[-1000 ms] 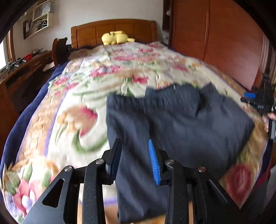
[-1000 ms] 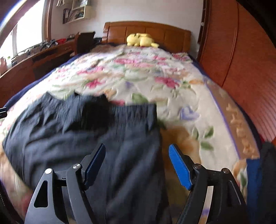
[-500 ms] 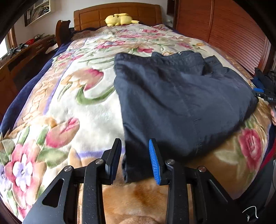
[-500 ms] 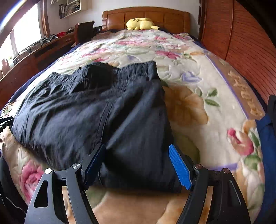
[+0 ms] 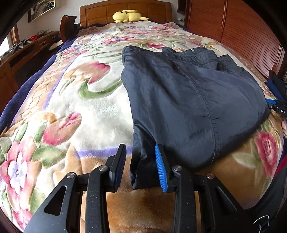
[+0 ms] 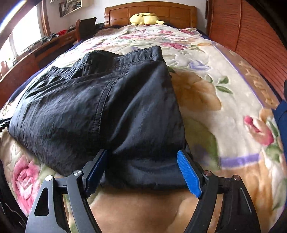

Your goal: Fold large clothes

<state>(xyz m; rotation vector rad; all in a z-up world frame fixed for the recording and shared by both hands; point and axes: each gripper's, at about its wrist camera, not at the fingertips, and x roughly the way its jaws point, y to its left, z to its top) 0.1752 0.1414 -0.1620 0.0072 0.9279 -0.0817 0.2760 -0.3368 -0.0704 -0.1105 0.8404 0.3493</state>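
My right claw (image 6: 143, 172) stands wide and its jaws are opening, the near corner of the folded dark trousers (image 6: 100, 107) lying between the blue pads (image 6: 188, 173) without being pinched. My left claw (image 5: 140, 166) is only partly apart, a hanging corner of the same trousers (image 5: 188, 100) sitting in the gap; the right pad looks to brush the cloth, the left pad stands clear, so no grip there. The trousers lie folded on the floral blanket (image 5: 86, 111) of the bed, near its foot. A yellow plush toy (image 6: 146, 18) rests by the wooden headboard (image 6: 172, 12).
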